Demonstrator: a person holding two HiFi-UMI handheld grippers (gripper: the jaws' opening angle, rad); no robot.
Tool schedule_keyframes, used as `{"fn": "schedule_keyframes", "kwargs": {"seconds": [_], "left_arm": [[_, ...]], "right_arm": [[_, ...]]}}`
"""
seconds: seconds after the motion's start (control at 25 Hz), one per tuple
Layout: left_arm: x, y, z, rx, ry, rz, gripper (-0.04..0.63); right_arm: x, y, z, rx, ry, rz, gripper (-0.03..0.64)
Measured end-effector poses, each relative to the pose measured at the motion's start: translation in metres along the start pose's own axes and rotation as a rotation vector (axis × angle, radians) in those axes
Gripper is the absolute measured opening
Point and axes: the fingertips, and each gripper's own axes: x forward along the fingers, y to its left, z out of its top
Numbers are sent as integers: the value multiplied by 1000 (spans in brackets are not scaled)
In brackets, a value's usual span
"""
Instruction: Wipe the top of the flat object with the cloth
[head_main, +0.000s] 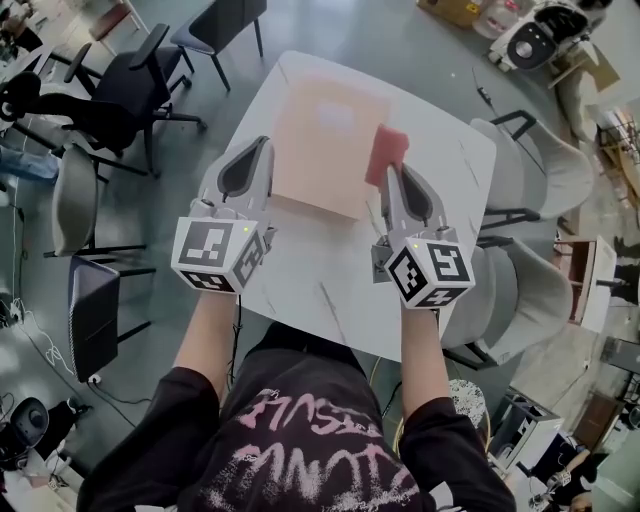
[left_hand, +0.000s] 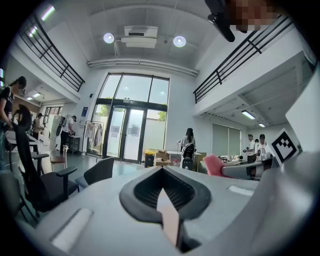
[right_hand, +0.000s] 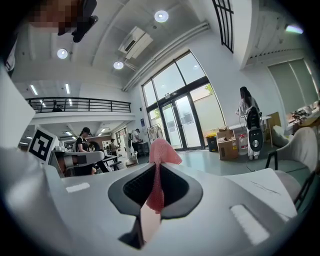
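Note:
A pale peach flat board (head_main: 325, 140) lies on the white table (head_main: 330, 290). My right gripper (head_main: 392, 172) (right_hand: 156, 192) is shut on a red-pink cloth (head_main: 388, 150) (right_hand: 161, 152), which sticks out past the jaw tips and hangs over the board's right edge. My left gripper (head_main: 258, 150) (left_hand: 162, 192) hovers by the board's left edge with its jaws together and nothing visibly held; a peach sliver shows in the slit between them. The left gripper view also catches the cloth (left_hand: 214, 164) in the right gripper (left_hand: 247, 170).
A black office chair (head_main: 130, 85) and a grey chair (head_main: 75, 200) stand left of the table. Two light grey chairs (head_main: 540, 170) (head_main: 520, 290) crowd its right side. People stand far off by the glass doors (left_hand: 132, 135).

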Motion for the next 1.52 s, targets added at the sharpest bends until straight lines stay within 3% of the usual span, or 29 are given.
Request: {"fn": "schedule_keyframes", "kwargs": {"seconds": [1.52], "left_arm": [[42, 19, -64, -37, 104, 35, 0]], "right_arm": [[50, -25, -61, 66, 100, 22, 44]]}}
